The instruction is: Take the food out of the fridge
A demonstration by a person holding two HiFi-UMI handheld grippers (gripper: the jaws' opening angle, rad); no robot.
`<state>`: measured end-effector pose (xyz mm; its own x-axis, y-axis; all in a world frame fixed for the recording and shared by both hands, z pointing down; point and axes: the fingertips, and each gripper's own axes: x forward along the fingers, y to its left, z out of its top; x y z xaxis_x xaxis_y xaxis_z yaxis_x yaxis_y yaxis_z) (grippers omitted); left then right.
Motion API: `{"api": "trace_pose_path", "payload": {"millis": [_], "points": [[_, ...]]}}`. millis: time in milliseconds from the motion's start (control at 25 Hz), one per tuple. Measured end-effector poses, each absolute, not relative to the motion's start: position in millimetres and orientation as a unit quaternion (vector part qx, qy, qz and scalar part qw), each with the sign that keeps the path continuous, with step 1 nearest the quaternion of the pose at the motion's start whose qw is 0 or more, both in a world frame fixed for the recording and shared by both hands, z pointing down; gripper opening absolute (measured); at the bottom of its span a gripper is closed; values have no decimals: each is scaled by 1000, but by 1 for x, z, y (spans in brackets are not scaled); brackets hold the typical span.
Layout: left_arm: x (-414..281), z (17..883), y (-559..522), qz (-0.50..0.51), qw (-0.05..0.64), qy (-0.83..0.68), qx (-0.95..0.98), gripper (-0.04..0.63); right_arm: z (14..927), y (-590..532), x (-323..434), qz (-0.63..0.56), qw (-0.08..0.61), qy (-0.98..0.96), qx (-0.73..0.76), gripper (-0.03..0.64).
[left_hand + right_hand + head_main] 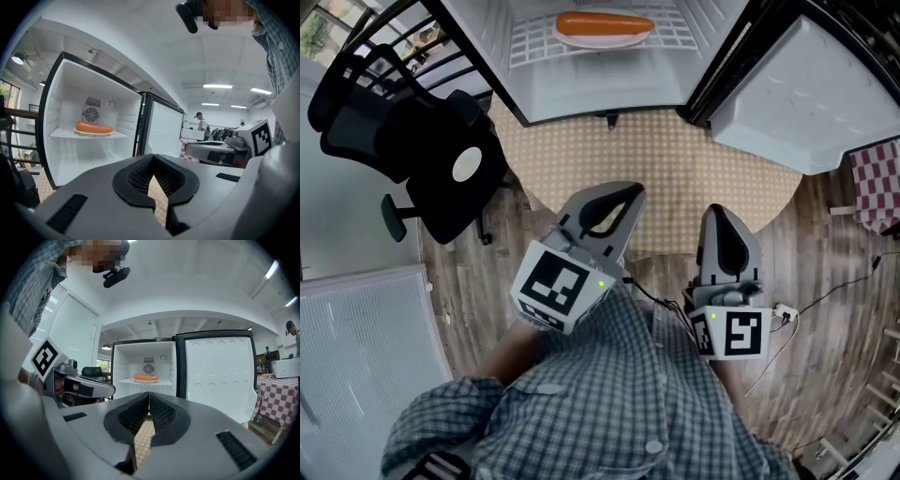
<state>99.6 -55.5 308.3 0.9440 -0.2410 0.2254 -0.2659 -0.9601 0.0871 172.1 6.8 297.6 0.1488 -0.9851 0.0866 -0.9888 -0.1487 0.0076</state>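
Your left gripper (619,192) and right gripper (719,214) are both closed, nothing in them. The sausage (605,23) is well ahead of them, on a plate (579,40) on the fridge shelf (530,45).

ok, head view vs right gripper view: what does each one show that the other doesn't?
Head view only: the marker cube on the right gripper, and a white panel at lower left.
Right gripper view only: the fan grille on the fridge's back wall, the ceiling lights, the head camera, and the right gripper's jaws together with nothing between them.
Both: the open fridge, the sausage on its plate on the shelf, the left gripper, the checked tablecloth.
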Motion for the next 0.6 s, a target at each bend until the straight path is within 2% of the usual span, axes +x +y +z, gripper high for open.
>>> {"api": "trace_pose_path", "payload": {"millis": [240, 600], "points": [[98, 309, -87, 101, 63, -151, 981, 5, 294, -23, 175, 33, 20, -670, 742, 11], [82, 314, -122, 96, 112, -221, 964, 5, 292, -64, 169, 35, 27, -709, 704, 11]]}}
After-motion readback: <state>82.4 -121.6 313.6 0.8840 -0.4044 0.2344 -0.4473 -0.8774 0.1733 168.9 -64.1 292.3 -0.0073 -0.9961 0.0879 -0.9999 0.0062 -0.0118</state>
